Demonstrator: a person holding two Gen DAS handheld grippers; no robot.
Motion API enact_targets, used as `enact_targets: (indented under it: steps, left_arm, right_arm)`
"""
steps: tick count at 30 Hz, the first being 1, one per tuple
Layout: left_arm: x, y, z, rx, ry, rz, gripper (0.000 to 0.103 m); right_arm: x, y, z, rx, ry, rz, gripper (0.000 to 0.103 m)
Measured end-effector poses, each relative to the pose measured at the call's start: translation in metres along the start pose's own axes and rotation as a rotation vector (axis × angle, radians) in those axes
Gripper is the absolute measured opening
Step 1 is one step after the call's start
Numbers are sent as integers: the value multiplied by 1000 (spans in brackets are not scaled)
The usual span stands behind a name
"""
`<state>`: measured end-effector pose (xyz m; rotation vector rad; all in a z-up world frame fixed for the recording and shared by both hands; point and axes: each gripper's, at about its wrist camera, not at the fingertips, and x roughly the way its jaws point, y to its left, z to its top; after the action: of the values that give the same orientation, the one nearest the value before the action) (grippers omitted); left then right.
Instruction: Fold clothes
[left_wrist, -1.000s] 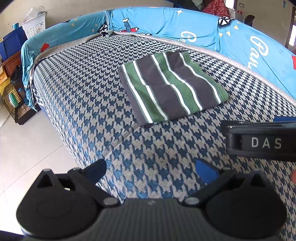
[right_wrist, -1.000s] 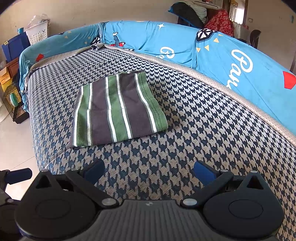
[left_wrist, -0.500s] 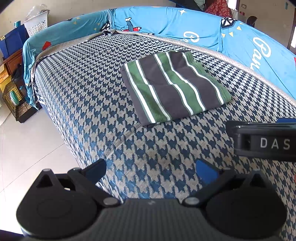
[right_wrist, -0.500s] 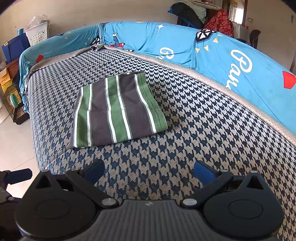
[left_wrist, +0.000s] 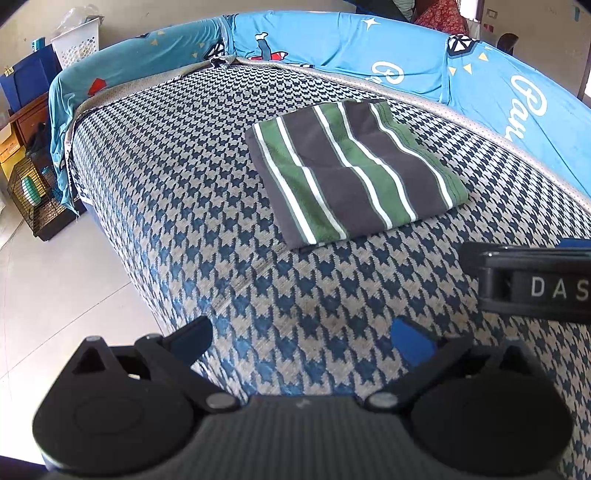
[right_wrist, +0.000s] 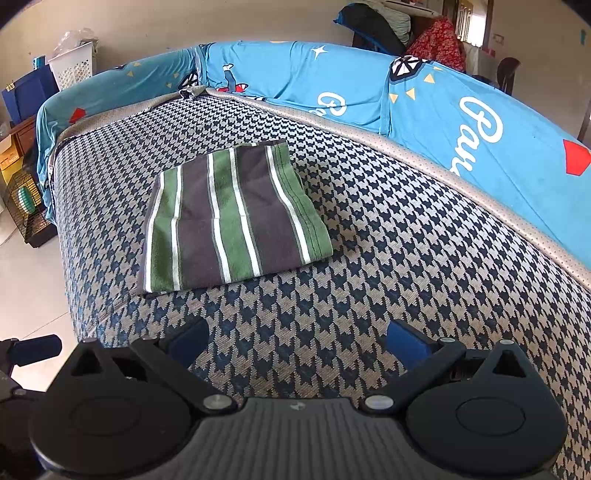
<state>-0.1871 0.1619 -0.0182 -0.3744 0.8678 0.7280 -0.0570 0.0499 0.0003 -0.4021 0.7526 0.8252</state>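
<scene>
striped garment (left_wrist: 354, 170) is folded into a flat rectangle, green/dark grey bands with thin white lines, lying on the houndstooth seat cover (left_wrist: 177, 177) of the sofa, roughly mid-seat and a bit toward the backrest. same fold in the right wrist view (right_wrist: 232, 218), one short edge near the front edge of the seat. left gripper (left_wrist: 303, 339) has its fingers spread wide with nothing between them, hanging over the seat's front edge, well apart from the garment. right gripper (right_wrist: 297, 339) likewise wide apart and empty, above bare houndstooth, short of the fold. the right gripper's body shows at the right edge of the left wrist view with "das" lettering. blue printed cover (right_wrist: 480, 122) drapes the backrest and the far armrest. white laundry basket (left_wrist: 75, 44) sits behind the far end, wire cage (left_wrist: 35, 199) on the tiled floor (left_wrist: 44, 295) by that end.
</scene>
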Motion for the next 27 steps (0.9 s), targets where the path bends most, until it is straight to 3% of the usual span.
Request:
enact_targets:
  steps: [15,27]
  left_arm:
    - [4,-5,0,17,-9,45,103]
    - [3,-8,-1,24,-9,20,103]
  right_arm:
    - [-2,-2,0,6,-5,0,103]
    - [-2,-2,0,5,-5,-4,103]
